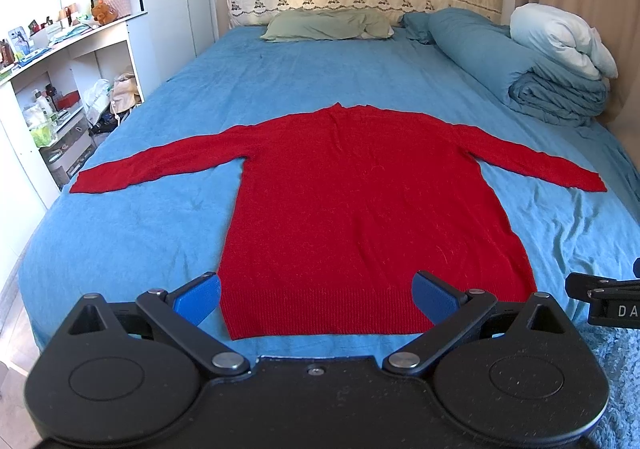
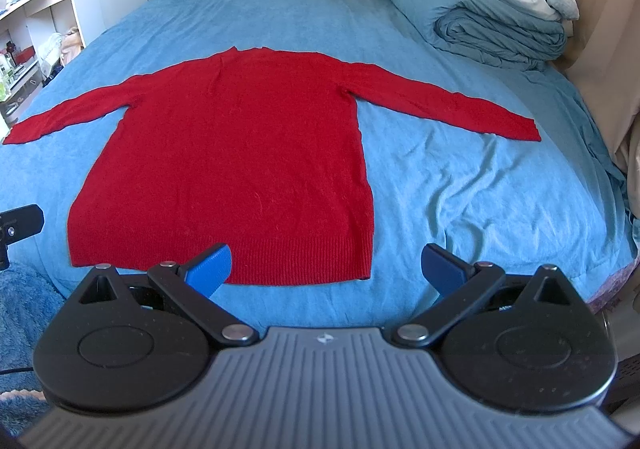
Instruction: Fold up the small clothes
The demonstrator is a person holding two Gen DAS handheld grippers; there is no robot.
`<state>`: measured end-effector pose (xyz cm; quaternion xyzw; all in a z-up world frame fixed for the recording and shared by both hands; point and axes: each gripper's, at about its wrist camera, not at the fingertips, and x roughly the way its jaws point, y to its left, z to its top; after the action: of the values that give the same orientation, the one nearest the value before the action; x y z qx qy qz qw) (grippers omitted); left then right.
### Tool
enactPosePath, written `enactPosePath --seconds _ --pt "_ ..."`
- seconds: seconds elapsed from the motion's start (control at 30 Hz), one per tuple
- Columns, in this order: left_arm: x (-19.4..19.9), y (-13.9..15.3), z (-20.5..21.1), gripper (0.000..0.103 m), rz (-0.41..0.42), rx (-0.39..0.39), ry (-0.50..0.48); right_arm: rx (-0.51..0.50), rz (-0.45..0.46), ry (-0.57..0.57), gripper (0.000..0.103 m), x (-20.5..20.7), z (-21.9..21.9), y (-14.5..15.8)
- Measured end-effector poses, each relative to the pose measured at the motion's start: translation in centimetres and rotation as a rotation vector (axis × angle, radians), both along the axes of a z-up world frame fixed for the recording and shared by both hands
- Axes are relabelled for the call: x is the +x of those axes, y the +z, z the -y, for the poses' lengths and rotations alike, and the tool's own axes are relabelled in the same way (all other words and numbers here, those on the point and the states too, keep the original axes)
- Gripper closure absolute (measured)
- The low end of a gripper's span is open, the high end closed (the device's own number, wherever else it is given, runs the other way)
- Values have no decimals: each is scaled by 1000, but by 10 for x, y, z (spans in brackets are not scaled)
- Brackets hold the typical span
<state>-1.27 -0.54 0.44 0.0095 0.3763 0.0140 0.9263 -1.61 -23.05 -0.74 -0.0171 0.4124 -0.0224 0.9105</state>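
A red knit sweater lies flat on the blue bed sheet, both sleeves spread sideways, its hem nearest me. It also shows in the right wrist view. My left gripper is open and empty, hovering over the hem near the bed's foot edge. My right gripper is open and empty, over the hem's right corner. Part of the right gripper shows at the right edge of the left wrist view, and part of the left gripper at the left edge of the right wrist view.
A green pillow, a rolled blue duvet and a white pillow lie at the bed's head and right side. White shelves with clutter stand left of the bed. A blue rug lies on the floor.
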Motion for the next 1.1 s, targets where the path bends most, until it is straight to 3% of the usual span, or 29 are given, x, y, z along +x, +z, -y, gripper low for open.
enactPosePath --seconds 0.2,0.4,0.57,0.77,0.97,1.1 --pt "3 4 2 0 4 -5 2 15 3 0 0 2 2 2" --pt "39 25 18 0 67 -25 -48 36 52 -48 0 21 24 16" --pt "98 35 43 0 106 -33 -115 31 89 -129 0 60 58 26" --pt "187 26 71 0 101 -32 -172 7 118 -235 0 131 117 26" --pt "281 -1 96 0 67 -44 -202 60 111 -366 0 209 191 3" --pt "343 -35 112 0 25 -39 -236 101 96 -451 0 257 241 -29"
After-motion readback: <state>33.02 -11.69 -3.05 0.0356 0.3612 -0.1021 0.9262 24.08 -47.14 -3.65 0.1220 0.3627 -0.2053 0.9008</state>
